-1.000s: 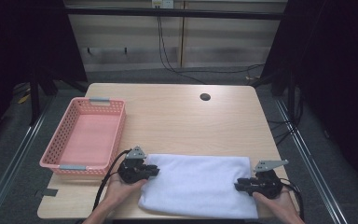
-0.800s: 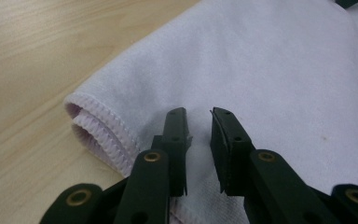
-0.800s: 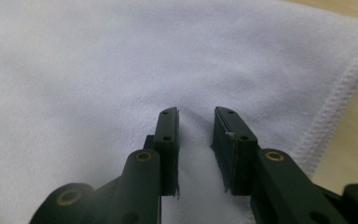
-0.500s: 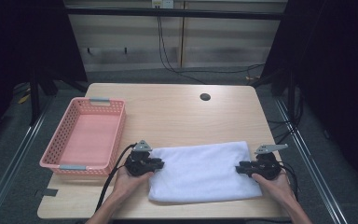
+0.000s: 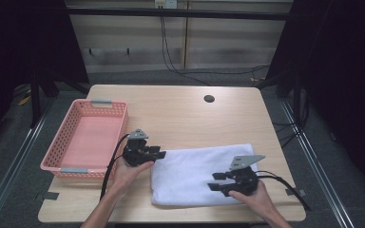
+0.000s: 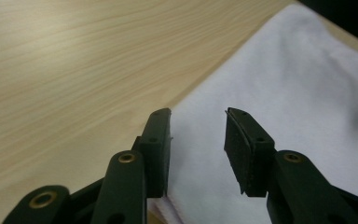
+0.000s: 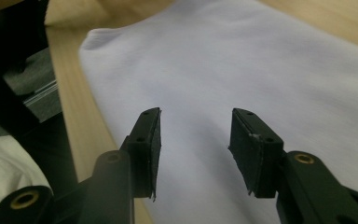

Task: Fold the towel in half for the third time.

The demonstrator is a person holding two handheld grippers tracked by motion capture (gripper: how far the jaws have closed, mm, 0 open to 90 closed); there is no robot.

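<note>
The white towel (image 5: 202,173) lies long across the lower middle, between the left gripper (image 5: 158,154) and right gripper (image 5: 215,181). Both have just been opening and hold nothing.

Wooden table (image 5: 185,116), pink basket (image 5: 83,142), white towel (image 5: 195,173)

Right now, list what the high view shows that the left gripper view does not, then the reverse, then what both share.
High view alone: the pink basket, both hands, the right gripper over the white towel, the hole in the table and the floor around it. Left gripper view alone: the left gripper seen close up, its ribbed pads apart with nothing between them, and the towel's folded layers at its edge. Both: the towel, the wooden table, the left gripper.
</note>
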